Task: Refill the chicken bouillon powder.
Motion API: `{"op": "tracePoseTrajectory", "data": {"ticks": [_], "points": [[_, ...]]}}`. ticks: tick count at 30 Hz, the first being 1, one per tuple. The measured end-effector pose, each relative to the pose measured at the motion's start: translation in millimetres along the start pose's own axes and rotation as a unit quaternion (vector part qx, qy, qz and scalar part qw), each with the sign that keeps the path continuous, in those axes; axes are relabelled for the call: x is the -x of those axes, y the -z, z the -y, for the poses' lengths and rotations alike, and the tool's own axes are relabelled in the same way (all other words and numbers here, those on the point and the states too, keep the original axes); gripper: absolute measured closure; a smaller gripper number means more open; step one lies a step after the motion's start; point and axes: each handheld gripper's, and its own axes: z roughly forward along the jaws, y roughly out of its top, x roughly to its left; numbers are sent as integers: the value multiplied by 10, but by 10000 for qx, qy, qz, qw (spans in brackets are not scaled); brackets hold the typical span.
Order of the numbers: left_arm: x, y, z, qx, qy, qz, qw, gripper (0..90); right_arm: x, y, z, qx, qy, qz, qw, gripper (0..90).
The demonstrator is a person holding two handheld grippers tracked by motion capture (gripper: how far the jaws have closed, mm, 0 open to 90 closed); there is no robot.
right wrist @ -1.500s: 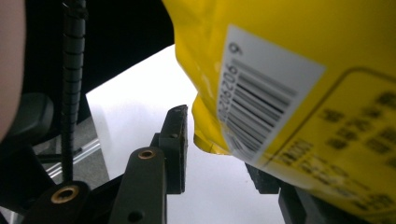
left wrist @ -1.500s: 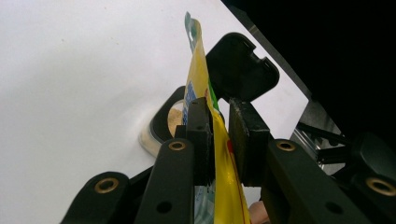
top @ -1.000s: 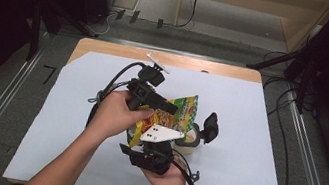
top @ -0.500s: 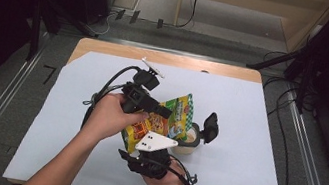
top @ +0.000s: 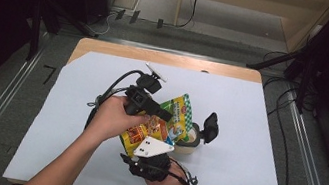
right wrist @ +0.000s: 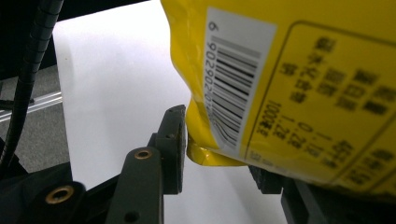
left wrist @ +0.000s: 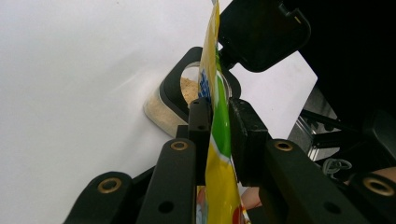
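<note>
- Bench point(top: 256, 138): a white sheet covers most of a wooden top; the wood shows as a strip along the far edge, and the near edge is cut off by the frame in the high view.
- Snack pouch point(top: 167, 123): a yellow and green printed bag held above the bench between both grippers, tilted with its upper end over the jar. In the high view its middle is hidden by the left hand point(top: 112, 117). The right gripper view shows its back with a barcode and blurred small print that cannot be read; the left gripper view shows it edge-on as a thin strip.
- Left gripper point(left wrist: 218, 119): jaws narrow, pads pressed on the pouch's upper edge from both sides.
- Right gripper point(right wrist: 219, 154): clamped on the pouch's lower corner; one jaw is plain, the other is largely hidden behind the bag. From above, its grey plate covers the jaws.
- Jar point(left wrist: 180, 93): a clear container with a black rim and hinged black lid standing open, on the bench just beside the pouch. The left gripper view reveals pale crumbs inside; the high view hides half of it behind the pouch.
</note>
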Motion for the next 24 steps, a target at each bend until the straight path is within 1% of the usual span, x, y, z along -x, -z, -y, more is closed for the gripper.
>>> {"op": "tracePoseTrajectory", "data": {"ticks": [4,6,8,10,11,12,14,15,17,22,24], "points": [[-52,-34,1,-25,84,88,9999,801,4,-13,28,-30,20,14,10000,624],[-76,-61,1,-56,103,114,9999,802,6,-25,43,-53,-18,-9,10000,624],[-97,-96,3,-116,95,131,9998,808,18,-41,65,-50,-99,-57,9999,625],[-104,-127,7,-170,74,127,9997,821,36,-56,87,-85,-263,-187,9994,629],[-110,-133,7,-171,85,148,9997,824,43,-64,95,-107,-309,-213,9992,630],[-115,-135,7,-170,91,165,9997,827,52,-67,102,-121,-287,-177,9994,630],[-123,-133,7,-160,75,197,9997,837,63,-72,112,-130,-318,-191,9992,630],[-130,-129,7,-141,71,247,9996,842,67,-71,113,-143,-330,-197,9992,630],[-127,-120,10,-96,52,207,9997,860,75,-73,115,-152,-346,-196,9991,625],[-146,-91,11,-75,48,300,9995,876,103,-84,117,-224,-475,-294,9982,613],[-163,-66,12,-27,69,354,9993,876,110,-83,117,-235,-504,-280,9981,608]]}}
